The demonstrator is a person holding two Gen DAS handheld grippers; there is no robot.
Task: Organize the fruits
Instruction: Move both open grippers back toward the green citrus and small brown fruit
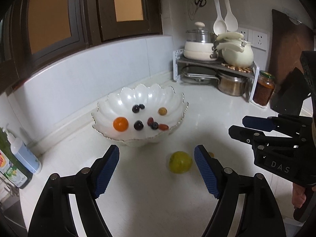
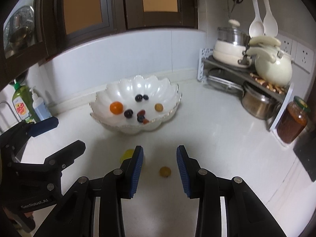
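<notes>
A: Left wrist view. White scalloped bowl [image 1: 138, 116] sits upright on the white desk [image 1: 150, 195], toward the back wall. Contents: one orange fruit [image 1: 120, 124] at its left, a yellow-brown small fruit [image 1: 162, 111] at its right, dark berries [image 1: 138, 108] and small red fruits [image 1: 163, 126] between them.

B: And outside the bowl?

A: A green fruit [image 1: 180, 162] lies on the desk in front of the bowl, just beside the inner face of one blue pad. Roundish; no clear long axis or pointing direction can be read. A small orange-yellow fruit [image 1: 211, 154] peeks out behind that same pad, mostly hidden.

B: Jaws?

A: Left gripper [image 1: 157, 167]: jaws wide, nothing pressed between the pads; the green fruit is apart from the far pad. Right gripper [image 1: 237, 127] enters from the right edge, seen side-on, jaws narrow, nothing visible between them.

B: Right wrist view.

A: Same bowl [image 2: 136, 106], same fruit inside. Right gripper [image 2: 159, 169]: jaws parted narrowly, the small yellow fruit [image 2: 165, 171] lying on the desk between the pads, touching neither. It looks round; axis cannot be told. The green fruit [image 2: 127, 155] is blurred, half hidden behind the left-hand pad. Left gripper [image 2: 65, 136] reaches in from the left edge, jaws apart, empty.

B: Background?

A: Jar [image 2: 293, 122] with red-brown contents and a rack of pots [image 2: 246, 73] at right; dish soap bottle [image 2: 20, 103] at left.
</notes>
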